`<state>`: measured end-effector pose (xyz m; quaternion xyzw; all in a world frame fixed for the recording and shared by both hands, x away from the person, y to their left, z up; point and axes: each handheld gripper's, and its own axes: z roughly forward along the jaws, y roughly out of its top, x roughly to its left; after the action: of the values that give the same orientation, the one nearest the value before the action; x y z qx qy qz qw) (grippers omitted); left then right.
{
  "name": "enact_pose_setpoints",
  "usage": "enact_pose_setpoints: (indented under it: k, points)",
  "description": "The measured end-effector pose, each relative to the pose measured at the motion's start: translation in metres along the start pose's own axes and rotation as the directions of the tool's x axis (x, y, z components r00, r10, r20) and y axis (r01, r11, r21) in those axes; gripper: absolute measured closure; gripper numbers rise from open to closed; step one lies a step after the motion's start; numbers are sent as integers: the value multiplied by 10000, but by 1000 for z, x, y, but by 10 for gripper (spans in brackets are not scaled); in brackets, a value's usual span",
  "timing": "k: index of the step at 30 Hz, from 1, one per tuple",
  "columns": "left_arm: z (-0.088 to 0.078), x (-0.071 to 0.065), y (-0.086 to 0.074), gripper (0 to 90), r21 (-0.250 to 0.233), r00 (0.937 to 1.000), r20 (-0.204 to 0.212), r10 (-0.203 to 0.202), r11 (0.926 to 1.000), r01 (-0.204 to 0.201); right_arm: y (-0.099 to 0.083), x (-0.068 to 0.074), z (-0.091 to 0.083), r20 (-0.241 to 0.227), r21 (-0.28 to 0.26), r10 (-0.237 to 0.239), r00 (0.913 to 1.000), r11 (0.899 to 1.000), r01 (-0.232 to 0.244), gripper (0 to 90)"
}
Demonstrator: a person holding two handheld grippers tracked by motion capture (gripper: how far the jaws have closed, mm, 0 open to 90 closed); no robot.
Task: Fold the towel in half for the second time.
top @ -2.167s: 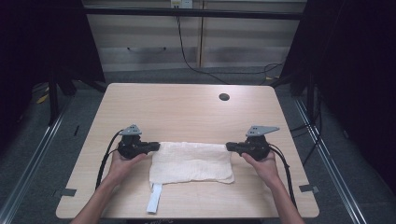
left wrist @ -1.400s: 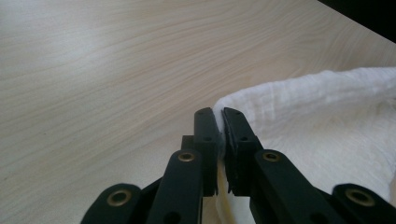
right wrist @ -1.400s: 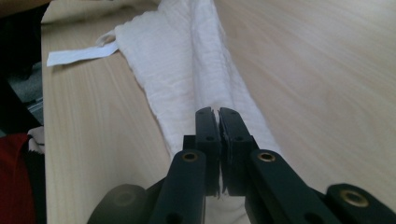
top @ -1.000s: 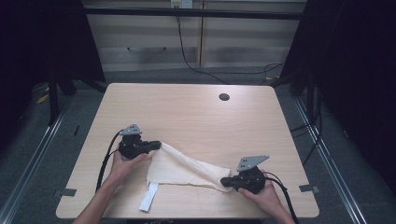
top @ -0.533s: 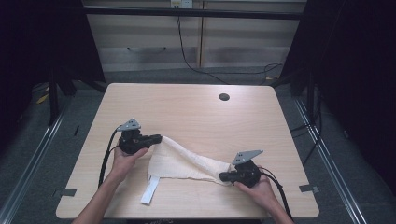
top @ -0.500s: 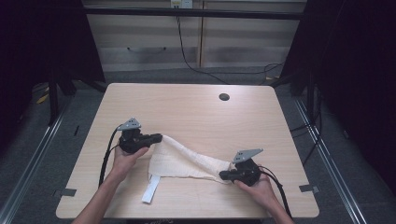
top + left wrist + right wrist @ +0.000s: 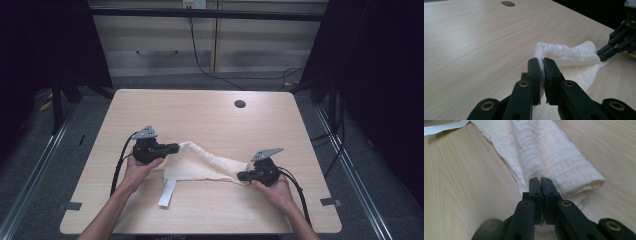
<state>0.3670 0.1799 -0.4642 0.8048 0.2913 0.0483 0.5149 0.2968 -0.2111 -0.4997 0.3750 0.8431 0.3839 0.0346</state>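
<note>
A cream cloth [image 7: 200,162] lies bunched across the near half of the wooden table [image 7: 200,112], with a white strap [image 7: 167,192] trailing toward the front edge. My left gripper [image 7: 175,147] is shut on the cloth's left end; in the left gripper view a fold [image 7: 564,53] of the cloth is pinched between the jaws of the left gripper [image 7: 542,68]. My right gripper [image 7: 241,176] is shut on the cloth's right end. The right gripper view has the rolled cloth [image 7: 549,152] running away from the closed right gripper [image 7: 540,185]. The right gripper's fingertips [image 7: 605,53] also appear in the left gripper view.
A dark round hole [image 7: 240,104] sits in the table's far right part. Bare wood spreads across the far half. Cables trail from both grippers over the front edge. Dark floor and a cabinet lie beyond the table.
The cloth lay flat between both grippers; my right gripper then pulled its end toward the front edge while the left rose slightly, twisting the cloth into a diagonal bunch.
</note>
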Motion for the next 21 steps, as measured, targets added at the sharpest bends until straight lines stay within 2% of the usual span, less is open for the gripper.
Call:
enact_pose_setpoints:
  k: [2, 6, 9, 10, 14, 17, 18, 19, 21]
  points:
    - [-5, -3, 1, 846, 33, 9999, 70, 114, 9999, -114, 0, 0, 0, 53, 13, -42, 10000, 10000, 41, 879]
    - [-14, -12, 3, 845, 153, 9981, 128, 609, 9980, -611, -1, -1, 0, -68, -79, 92, 9999, 9999, -92, 879]
    - [-18, -21, 0, 845, 332, 9950, 318, 943, 9949, -953, -1, -1, 0, -47, -80, 89, 9999, 9999, -90, 879]
    - [-18, -21, 0, 845, 332, 9950, 318, 943, 9949, -953, -1, 0, 0, 2, -86, 64, 10000, 9999, -64, 879]
    - [-25, -35, -12, 845, 721, 9894, 550, 1347, 9877, -1385, -1, 1, 0, 81, -69, 46, 10000, 10000, -45, 881]
    - [-32, -43, -19, 846, 742, 9879, 702, 1384, 9869, -1435, -2, -1, 0, -7, -102, 178, 9998, 9998, -178, 882]
    - [-34, -46, -22, 845, 838, 9881, 661, 1389, 9860, -1442, -2, -2, 0, -67, -116, 335, 9994, 9994, -336, 882]
    - [-35, -49, -25, 846, 971, 9881, 690, 1377, 9848, -1440, -2, -2, 0, -51, -128, 285, 9996, 9995, -285, 882]
    - [-36, -57, -31, 846, 1202, 9839, 857, 1571, 9787, -1667, -2, 0, 0, 86, -84, 172, 9998, 9998, -171, 882]
